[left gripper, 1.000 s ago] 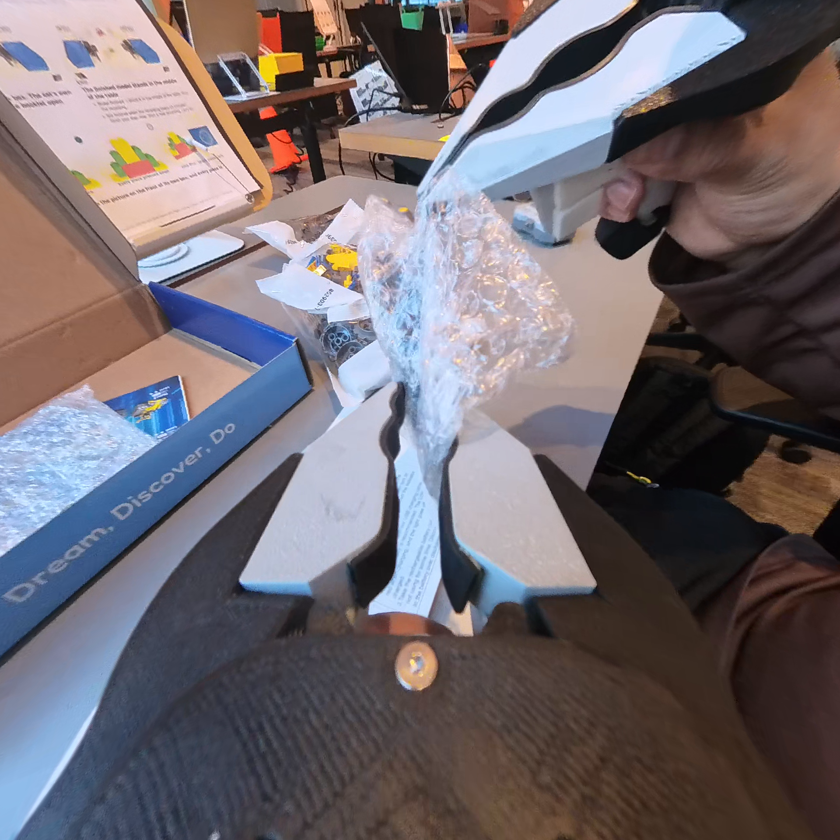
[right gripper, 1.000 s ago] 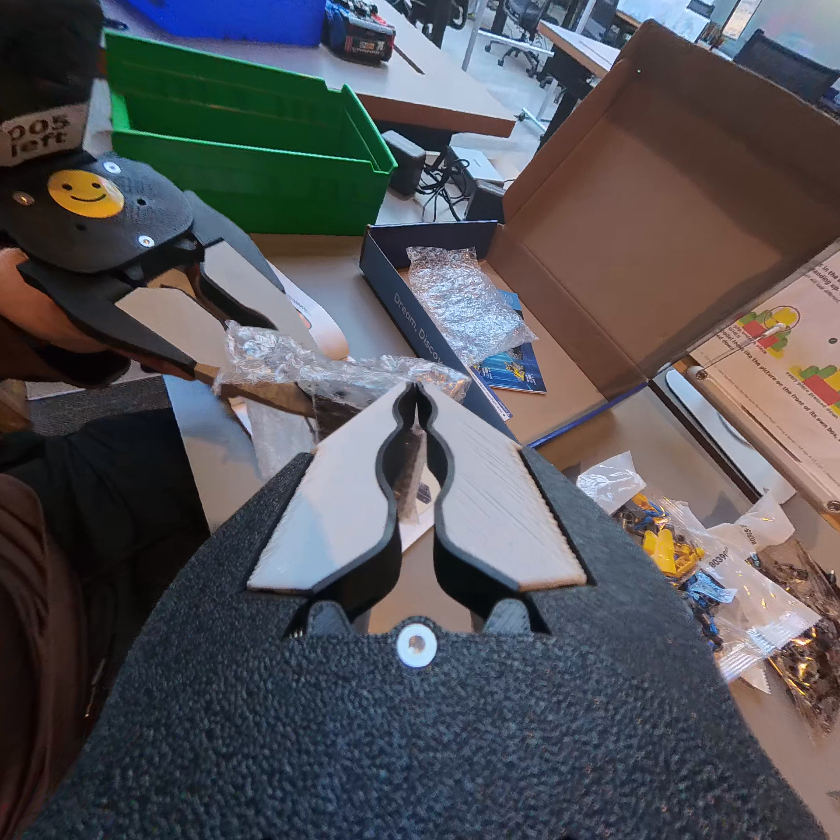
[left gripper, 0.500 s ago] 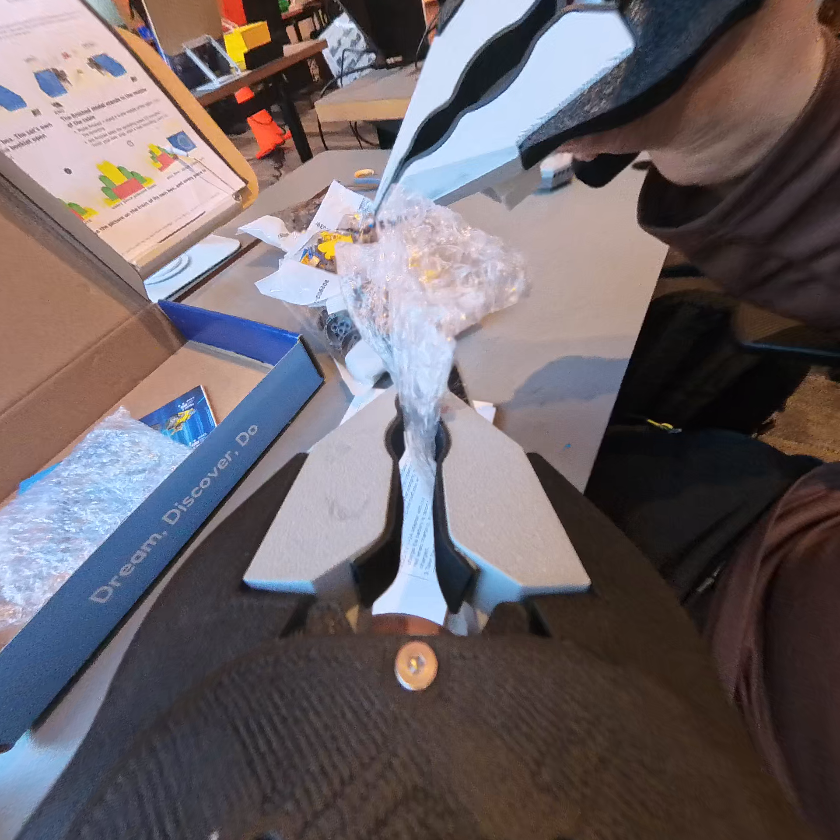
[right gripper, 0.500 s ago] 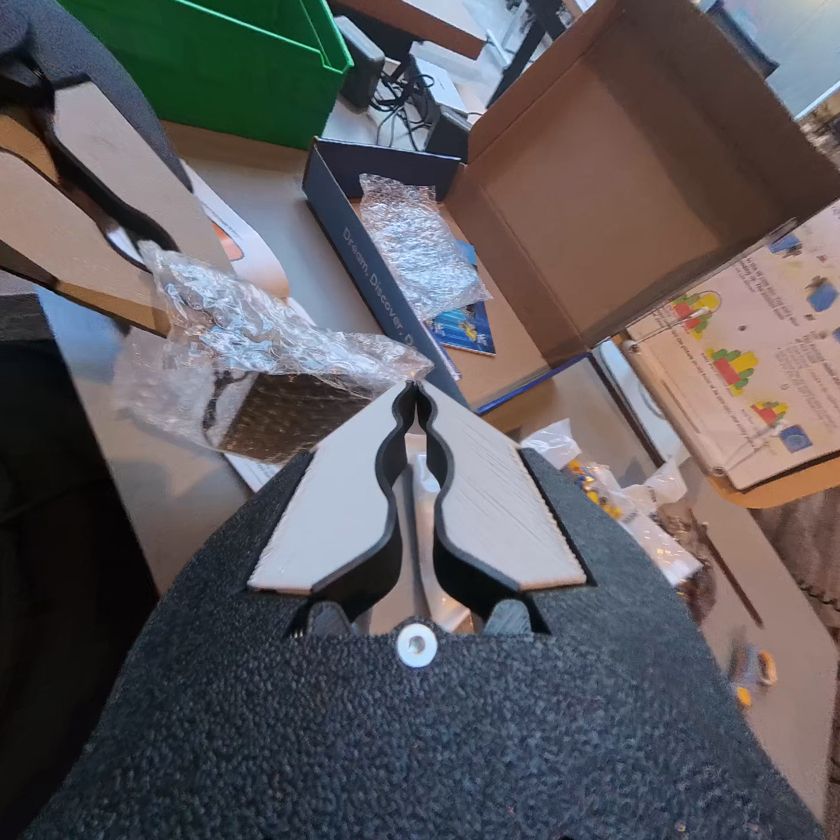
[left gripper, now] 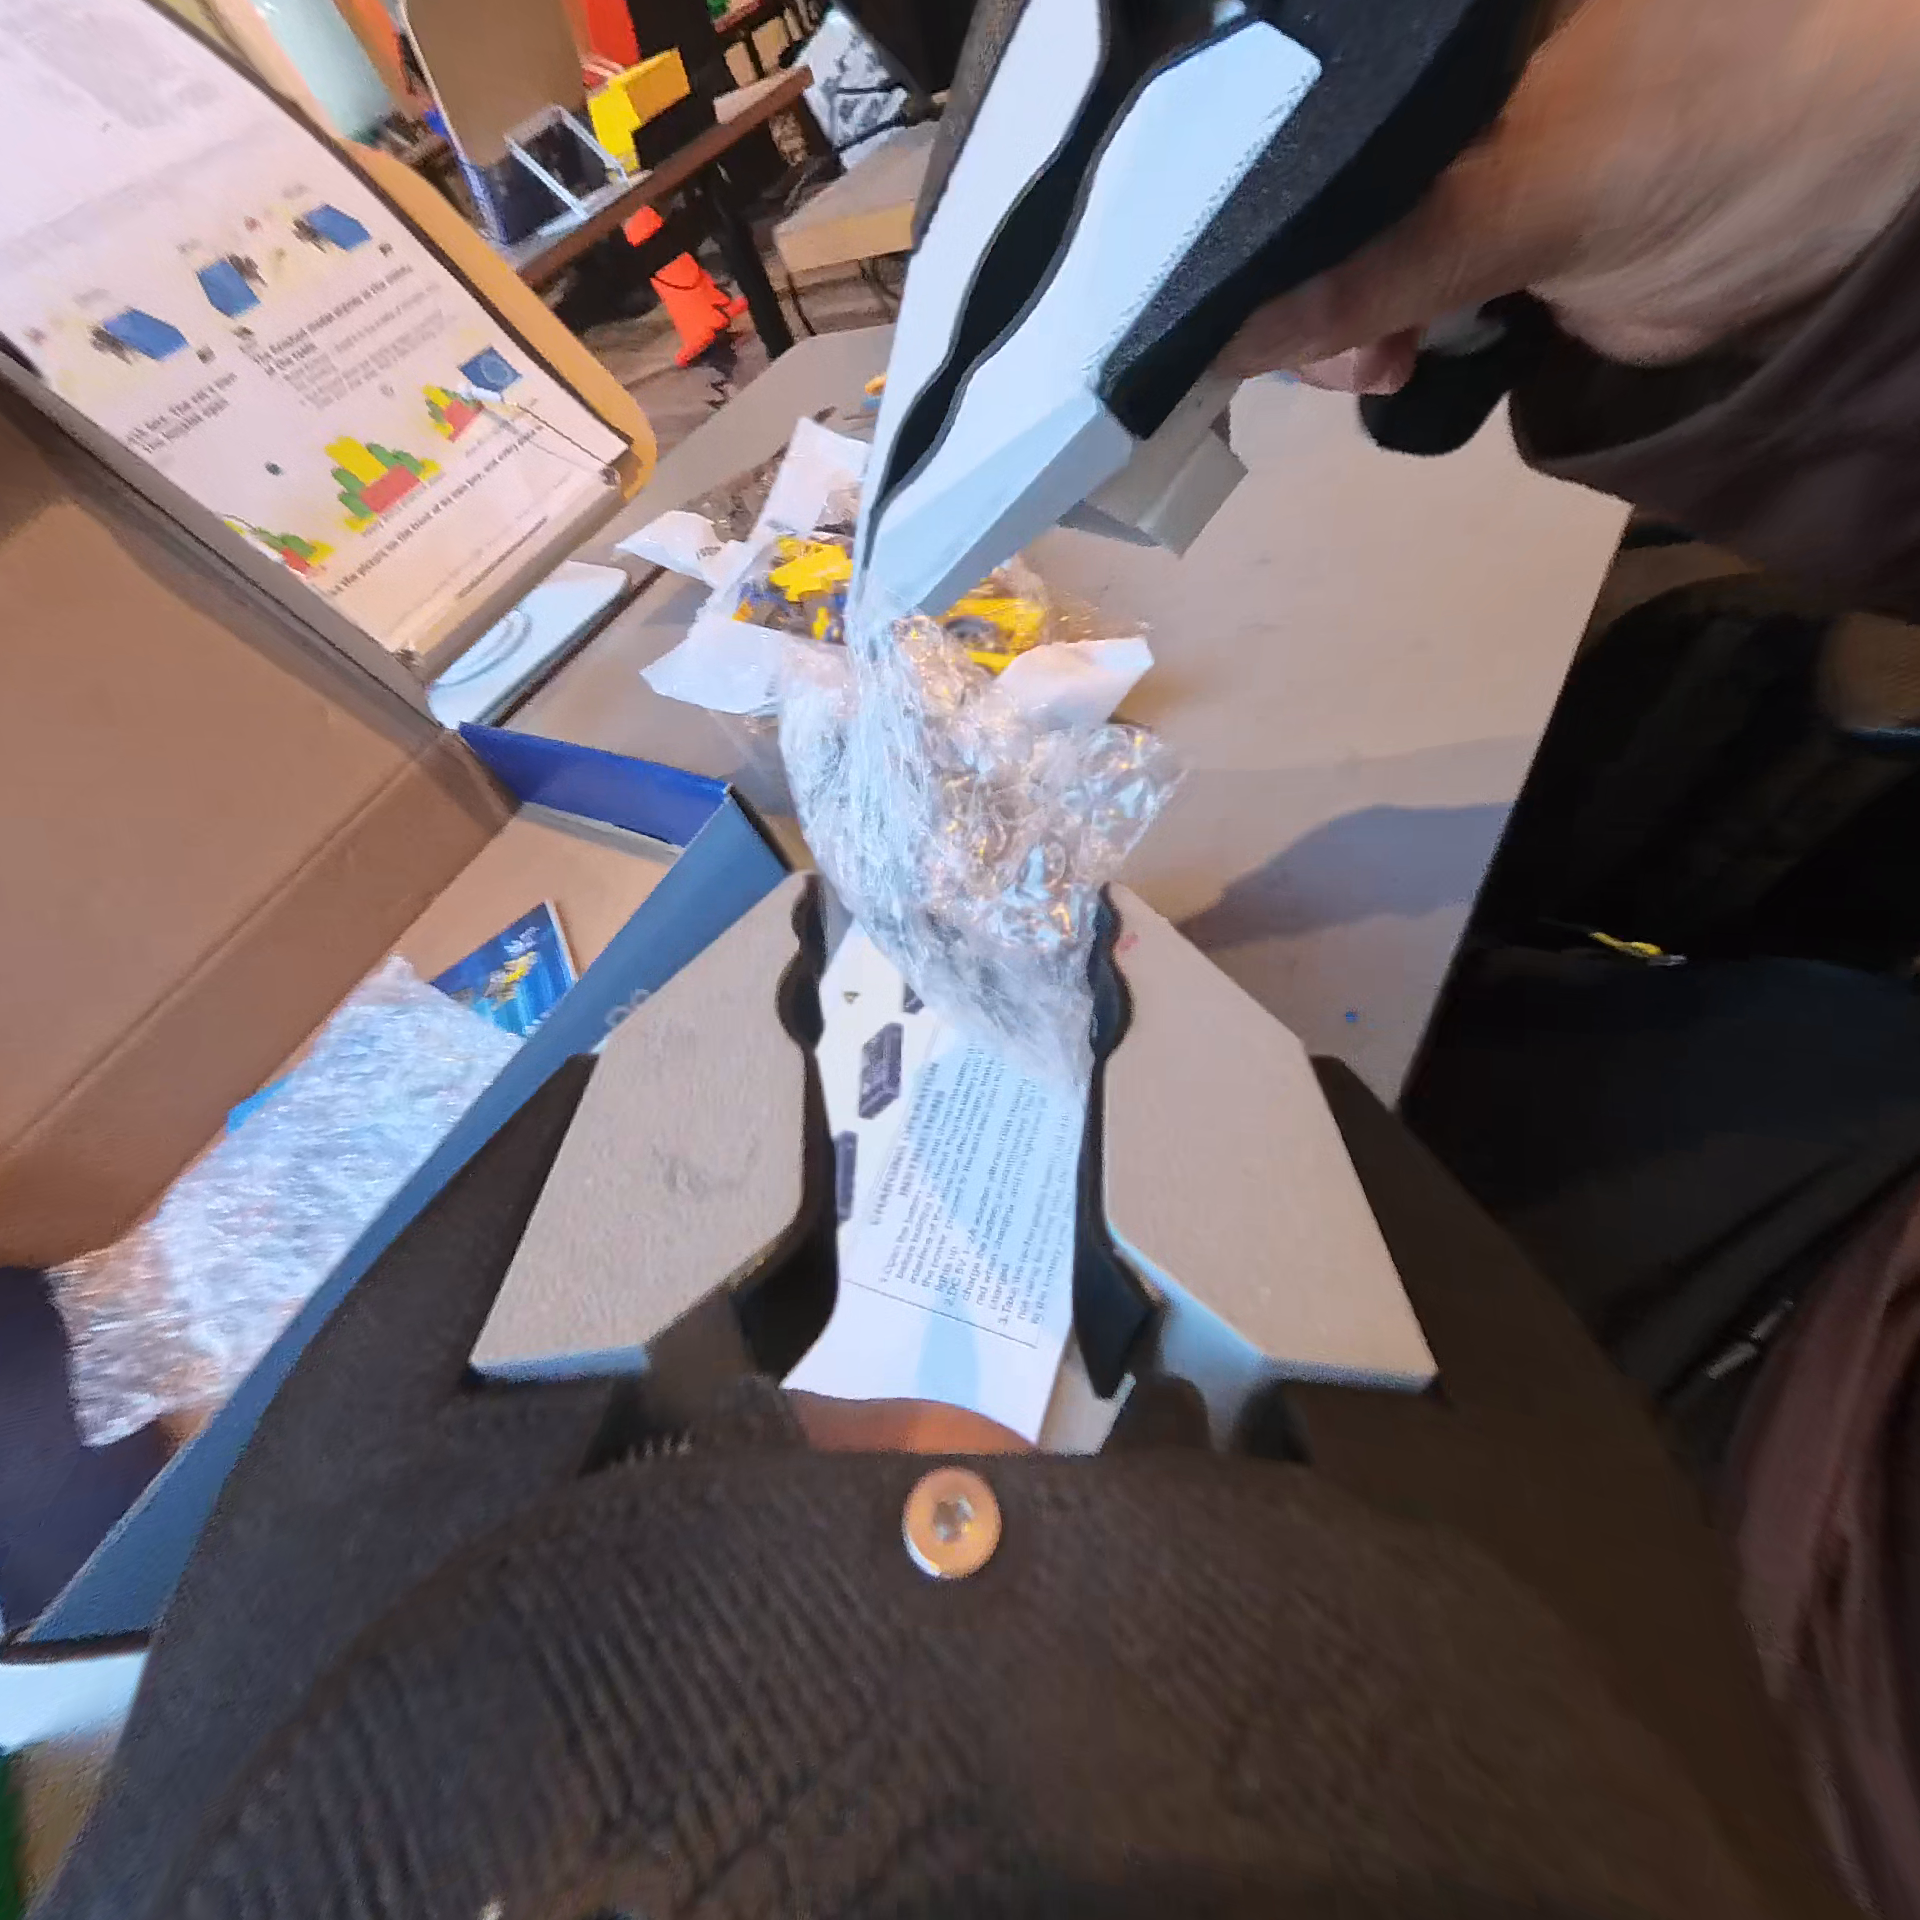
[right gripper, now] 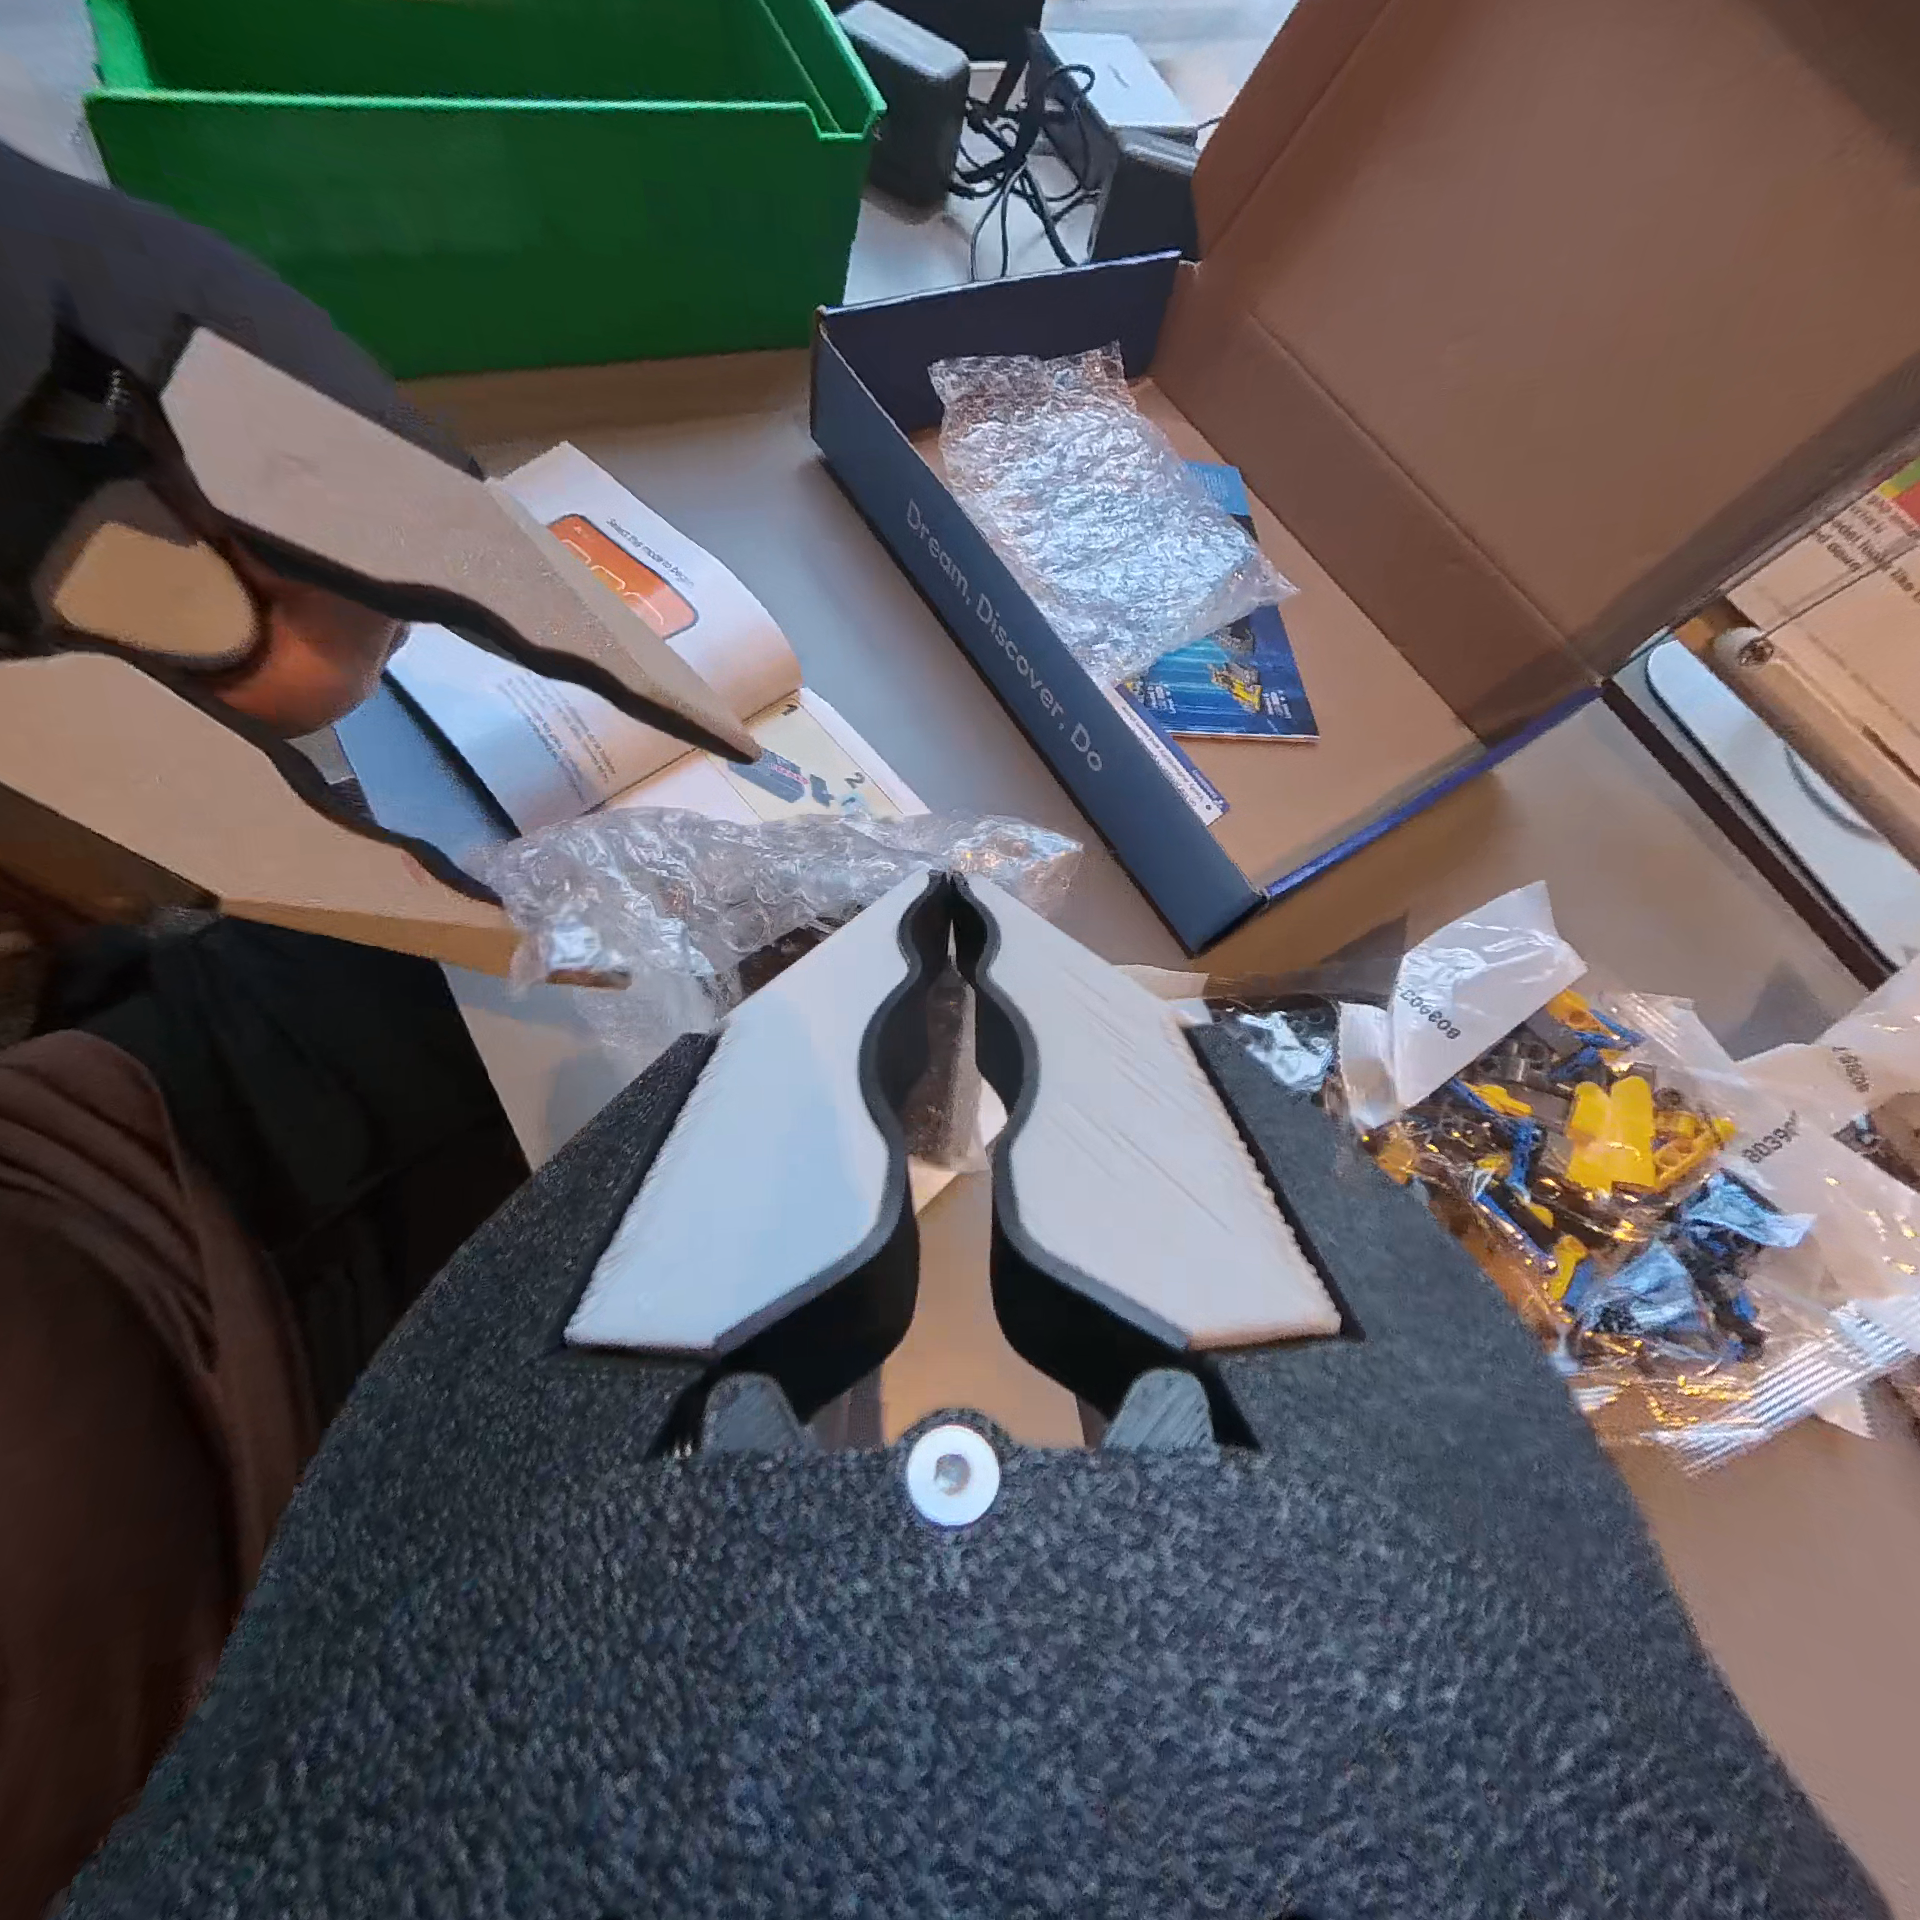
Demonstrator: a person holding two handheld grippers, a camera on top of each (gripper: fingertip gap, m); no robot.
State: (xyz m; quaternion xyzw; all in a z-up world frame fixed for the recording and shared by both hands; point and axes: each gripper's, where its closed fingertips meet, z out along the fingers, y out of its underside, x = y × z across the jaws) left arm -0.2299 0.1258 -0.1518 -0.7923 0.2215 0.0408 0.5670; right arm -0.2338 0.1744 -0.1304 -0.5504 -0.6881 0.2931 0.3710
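A crumpled piece of clear bubble wrap point(left gripper: 966, 810) hangs from my right gripper point(left gripper: 883, 592), which is shut on its upper end. In the right wrist view my right gripper point(right gripper: 943, 883) pinches the wrap point(right gripper: 727, 883) at its tips. My left gripper point(left gripper: 956, 904) is open, with the wrap's lower end lying loosely between its jaws. In the right wrist view my left gripper point(right gripper: 665, 857) stands open at the left, and the wrap rests against its lower finger point(right gripper: 561, 940). A printed paper sheet point(left gripper: 966, 1195) lies on the table under my left gripper.
An open cardboard box with a blue wall point(right gripper: 997, 644) holds another piece of bubble wrap point(right gripper: 1091, 520) and a blue leaflet point(right gripper: 1226, 675). Bags of yellow and blue parts point(right gripper: 1558, 1174) lie at the right. An open booklet point(right gripper: 623, 665), a green bin point(right gripper: 468, 187) and an instruction board point(left gripper: 260, 312) surround them. My right fingertips sit around 6 centimeters from my left ones.
My left gripper has opened and let go of the bubble wrap. My right gripper still holds it. Both grippers have come lower over the table.
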